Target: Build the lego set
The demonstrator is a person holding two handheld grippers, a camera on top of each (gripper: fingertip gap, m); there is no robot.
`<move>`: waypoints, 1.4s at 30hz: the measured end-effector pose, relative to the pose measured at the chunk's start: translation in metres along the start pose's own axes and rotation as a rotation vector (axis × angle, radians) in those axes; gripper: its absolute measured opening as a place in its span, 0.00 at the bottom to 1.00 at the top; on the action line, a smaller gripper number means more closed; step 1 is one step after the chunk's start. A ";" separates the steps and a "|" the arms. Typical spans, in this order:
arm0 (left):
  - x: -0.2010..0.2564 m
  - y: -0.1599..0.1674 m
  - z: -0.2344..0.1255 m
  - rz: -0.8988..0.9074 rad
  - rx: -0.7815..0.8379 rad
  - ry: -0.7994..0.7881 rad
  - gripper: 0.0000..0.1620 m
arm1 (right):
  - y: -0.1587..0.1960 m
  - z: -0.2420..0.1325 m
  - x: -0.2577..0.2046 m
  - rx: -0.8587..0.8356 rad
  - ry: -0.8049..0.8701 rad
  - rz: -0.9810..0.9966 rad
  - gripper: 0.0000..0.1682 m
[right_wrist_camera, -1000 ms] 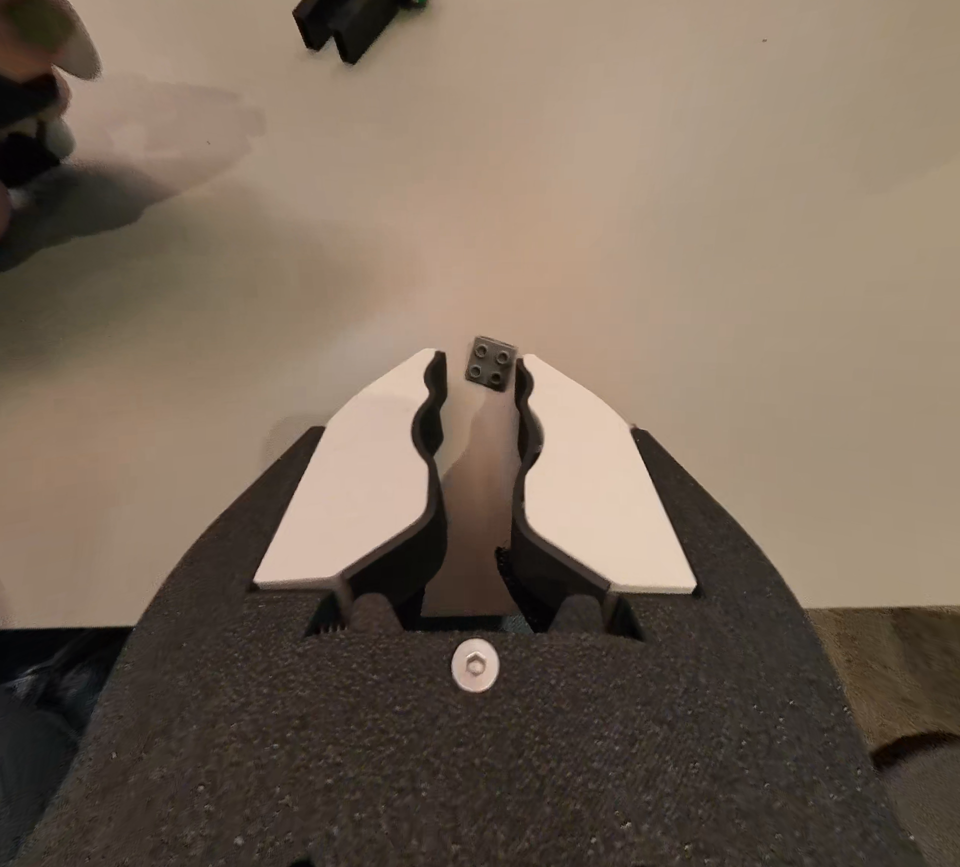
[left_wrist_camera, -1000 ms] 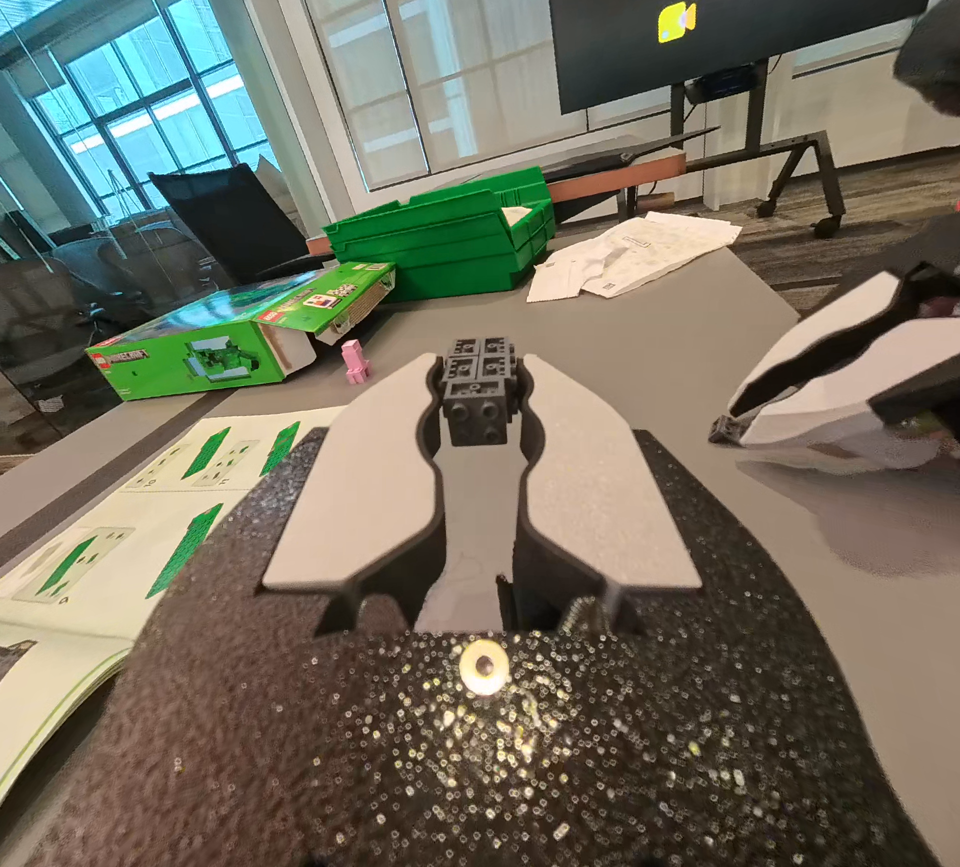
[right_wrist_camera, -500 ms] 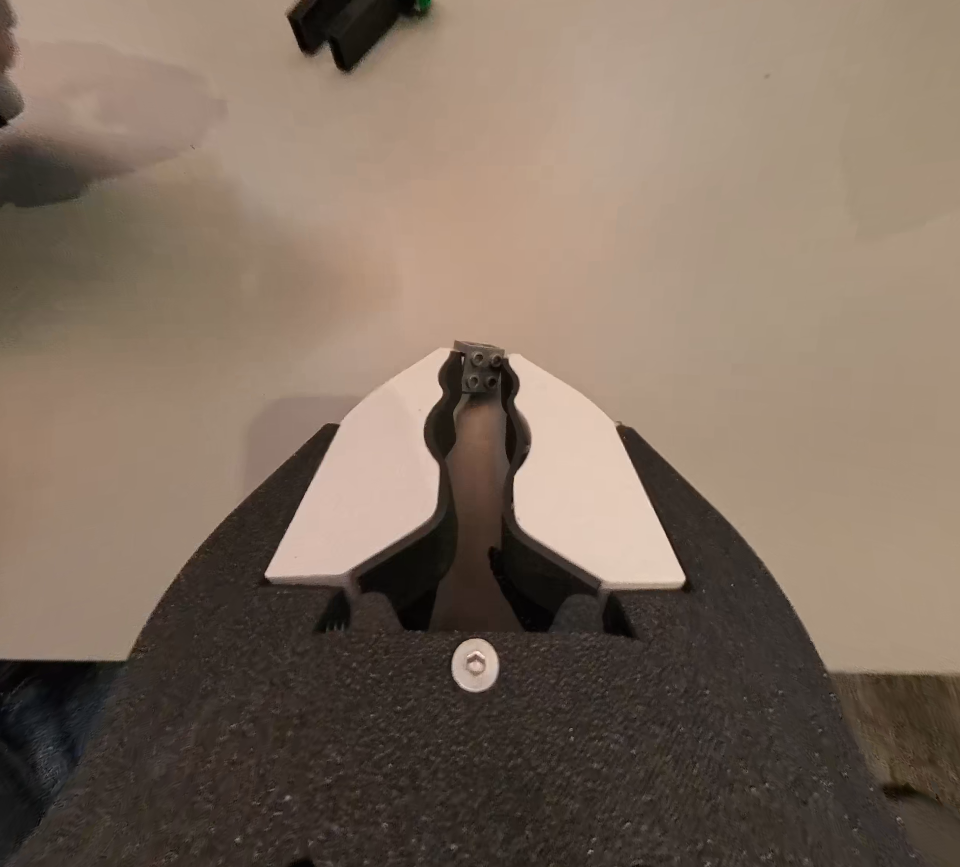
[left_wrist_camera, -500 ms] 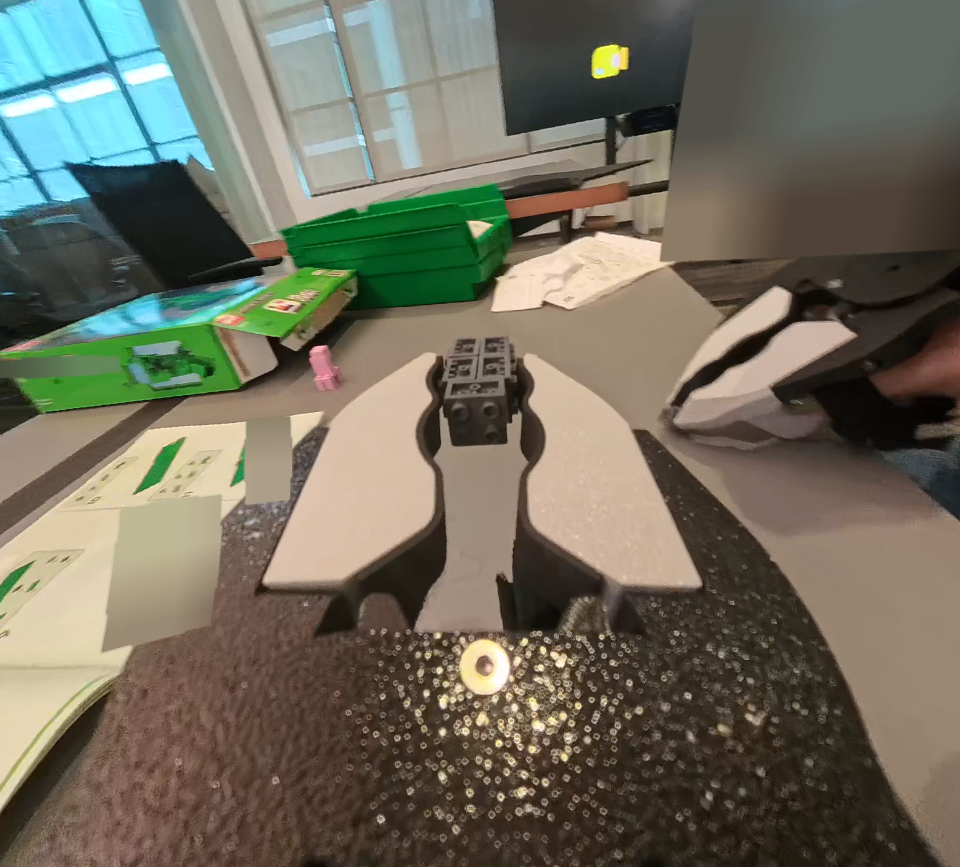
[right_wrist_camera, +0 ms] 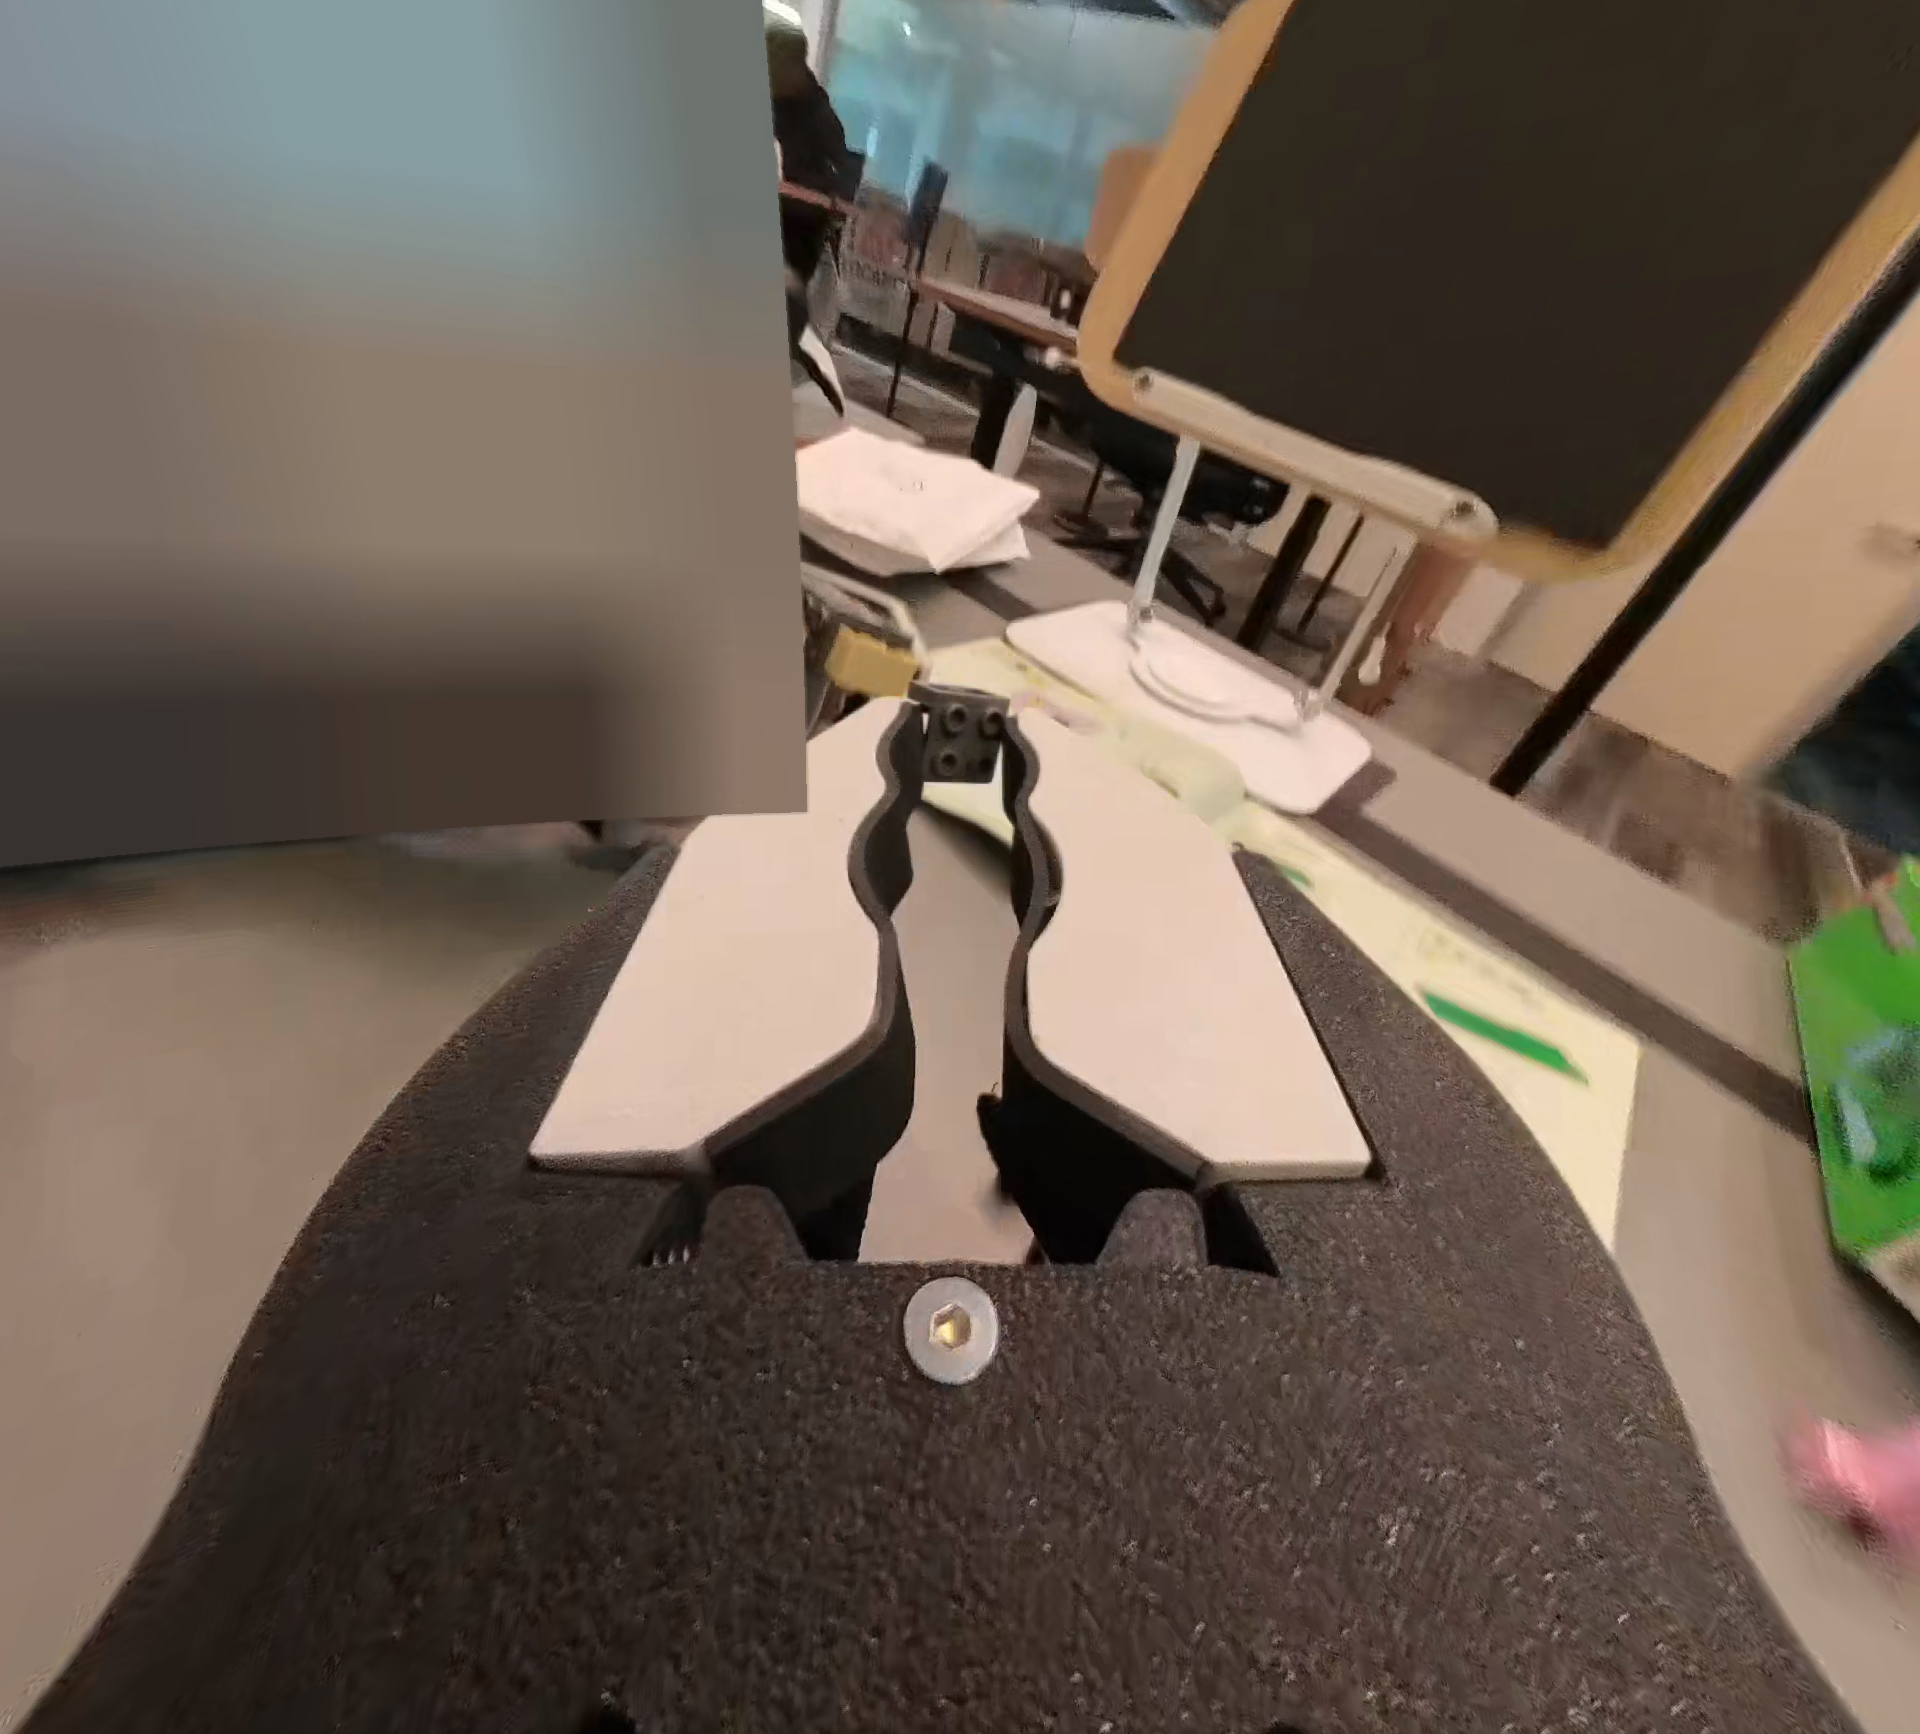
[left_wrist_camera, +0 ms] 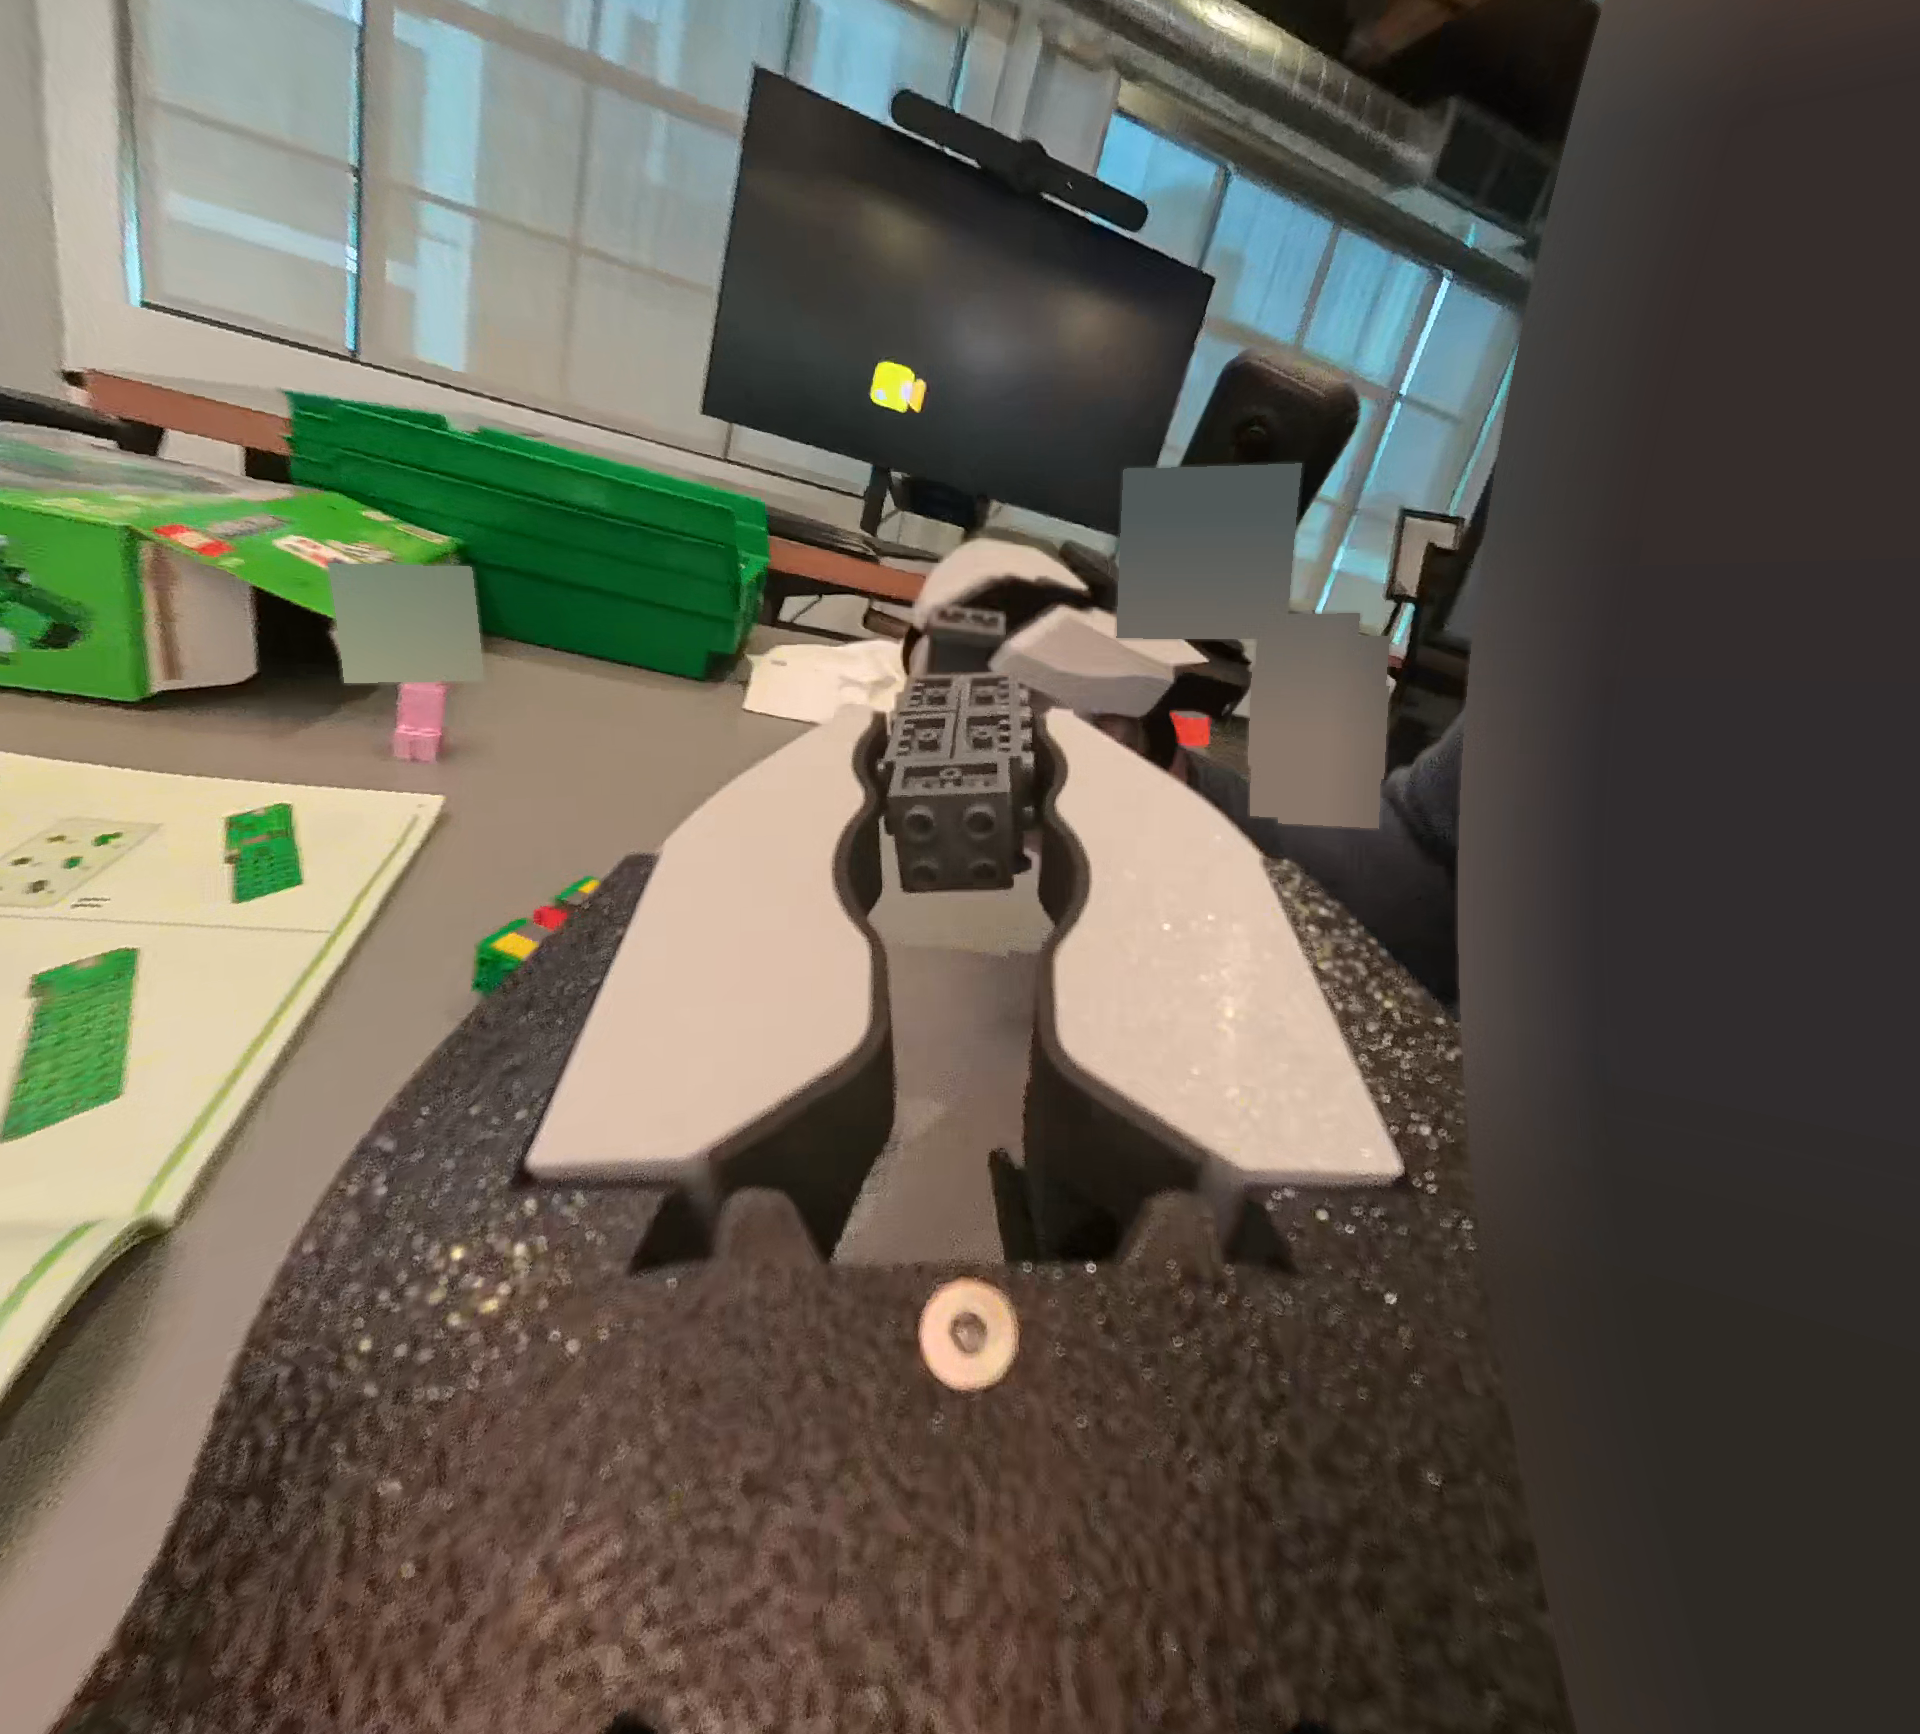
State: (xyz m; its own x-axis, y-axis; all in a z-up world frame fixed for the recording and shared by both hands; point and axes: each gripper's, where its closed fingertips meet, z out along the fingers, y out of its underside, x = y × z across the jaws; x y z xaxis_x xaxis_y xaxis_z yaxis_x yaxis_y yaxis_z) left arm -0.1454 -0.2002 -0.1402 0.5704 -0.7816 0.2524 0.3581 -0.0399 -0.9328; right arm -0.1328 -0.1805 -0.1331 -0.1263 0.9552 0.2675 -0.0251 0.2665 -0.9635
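The left gripper (left_wrist_camera: 961,796), with pale grey fingers on a black textured body, is closed on a dark grey stack of studded lego bricks (left_wrist_camera: 958,785), which sits pinched between the fingertips with one studded face turned back toward the camera and the rest reaching forward past the tips. Just beyond that stack, the right gripper (left_wrist_camera: 1023,635) faces it from the far side, carrying a small dark grey square lego plate (left_wrist_camera: 964,635) that hangs just above and behind the stack; whether the two pieces touch cannot be told. In the right wrist view the right gripper (right_wrist_camera: 961,744) is narrowed onto that same plate (right_wrist_camera: 961,742), clamped at the very tips with its four studs facing the camera. On the grey table (left_wrist_camera: 582,749) lie an open instruction booklet (left_wrist_camera: 156,957), a small pink lego figure (left_wrist_camera: 421,720), a green lego box (left_wrist_camera: 114,593) and a green, red and yellow brick assembly (left_wrist_camera: 530,931) beside the left gripper's body
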 end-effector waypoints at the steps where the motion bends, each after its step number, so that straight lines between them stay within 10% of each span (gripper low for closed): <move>1: -0.003 -0.003 -0.004 0.003 0.012 -0.016 0.16 | -0.004 0.009 0.002 0.015 -0.008 -0.010 0.08; 42: -0.001 -0.013 -0.004 0.002 0.076 0.016 0.15 | -0.009 0.025 -0.015 -0.249 -0.158 0.115 0.08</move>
State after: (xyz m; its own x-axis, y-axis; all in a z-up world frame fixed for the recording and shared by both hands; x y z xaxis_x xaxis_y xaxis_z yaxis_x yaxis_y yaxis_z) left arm -0.1536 -0.2014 -0.1298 0.5594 -0.7917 0.2456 0.4120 0.0085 -0.9111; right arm -0.1559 -0.2009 -0.1289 -0.2675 0.9543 0.1335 0.2398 0.2001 -0.9500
